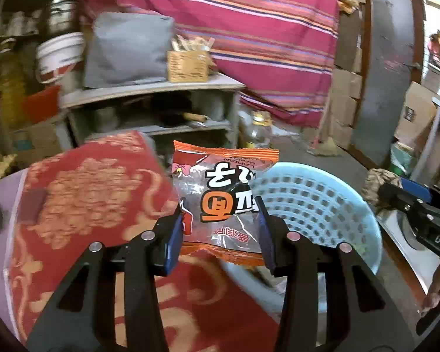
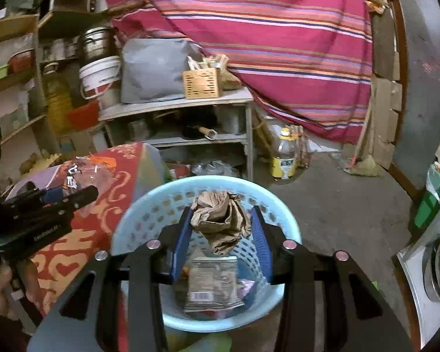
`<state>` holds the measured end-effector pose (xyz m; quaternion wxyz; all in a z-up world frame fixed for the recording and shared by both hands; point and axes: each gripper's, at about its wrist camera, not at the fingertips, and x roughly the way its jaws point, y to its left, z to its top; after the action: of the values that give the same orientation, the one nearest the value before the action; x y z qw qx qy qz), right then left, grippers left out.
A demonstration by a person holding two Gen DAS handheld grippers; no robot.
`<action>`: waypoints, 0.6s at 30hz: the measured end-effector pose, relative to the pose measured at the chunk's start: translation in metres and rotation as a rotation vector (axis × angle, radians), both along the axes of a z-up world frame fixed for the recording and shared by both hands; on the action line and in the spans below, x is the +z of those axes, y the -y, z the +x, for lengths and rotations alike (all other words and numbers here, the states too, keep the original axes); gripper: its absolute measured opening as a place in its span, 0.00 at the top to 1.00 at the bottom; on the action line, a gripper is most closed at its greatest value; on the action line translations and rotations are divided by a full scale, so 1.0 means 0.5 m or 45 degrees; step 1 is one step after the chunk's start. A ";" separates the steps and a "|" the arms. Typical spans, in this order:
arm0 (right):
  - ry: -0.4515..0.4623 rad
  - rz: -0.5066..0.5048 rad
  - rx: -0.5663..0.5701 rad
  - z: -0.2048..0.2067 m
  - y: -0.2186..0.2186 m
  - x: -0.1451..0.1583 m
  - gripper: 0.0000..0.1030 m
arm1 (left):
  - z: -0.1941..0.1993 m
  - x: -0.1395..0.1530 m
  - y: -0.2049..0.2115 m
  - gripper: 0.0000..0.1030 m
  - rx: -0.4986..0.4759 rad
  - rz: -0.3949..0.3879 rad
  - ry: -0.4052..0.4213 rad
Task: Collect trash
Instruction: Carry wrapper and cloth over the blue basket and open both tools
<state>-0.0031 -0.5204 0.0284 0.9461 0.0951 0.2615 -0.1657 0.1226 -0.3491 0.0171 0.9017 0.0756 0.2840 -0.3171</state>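
My left gripper (image 1: 220,205) is shut on an orange and clear snack wrapper (image 1: 223,196), held above the edge of a red patterned tablecloth (image 1: 82,205) just left of a light blue perforated basket (image 1: 316,202). In the right wrist view my right gripper (image 2: 218,214) is shut on a crumpled brown paper wad (image 2: 220,220), which hangs over the same basket (image 2: 149,214). A flat grey packet (image 2: 212,281) and other scraps lie inside the basket. The right gripper (image 1: 407,202) with its paper wad (image 1: 381,184) shows at the right edge of the left wrist view. The left gripper (image 2: 82,195) shows at the left of the right wrist view, held by a hand (image 2: 3,287).
Grey shelves (image 2: 176,105) with a grey bag, a white bucket and a cardboard box stand behind the table. A striped red cloth (image 2: 278,44) hangs at the back. A plastic bottle (image 2: 284,158) stands on the concrete floor. Small scraps (image 2: 73,173) lie on the tablecloth.
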 end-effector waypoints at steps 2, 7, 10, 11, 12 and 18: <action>-0.004 0.001 -0.020 0.002 0.012 -0.005 0.61 | 0.002 -0.016 0.029 0.57 -0.027 0.006 -0.016; -0.015 -0.003 -0.035 0.007 0.023 -0.012 0.61 | 0.010 -0.045 0.068 0.55 -0.065 0.016 -0.063; -0.022 -0.001 -0.039 0.010 0.022 -0.016 0.61 | 0.011 -0.054 0.078 0.48 -0.064 0.024 -0.067; -0.027 -0.001 -0.041 0.011 0.023 -0.018 0.61 | 0.011 -0.055 0.079 0.46 -0.066 0.024 -0.068; -0.028 -0.001 -0.043 0.012 0.021 -0.018 0.61 | 0.010 -0.055 0.081 0.44 -0.072 0.022 -0.069; -0.030 0.004 -0.054 0.014 0.019 -0.017 0.61 | 0.003 -0.048 0.078 0.32 -0.081 0.021 -0.052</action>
<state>0.0039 -0.5297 0.0197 0.9391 0.1000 0.2707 -0.1864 0.1239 -0.3879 -0.0071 0.8845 0.0856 0.3025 -0.3447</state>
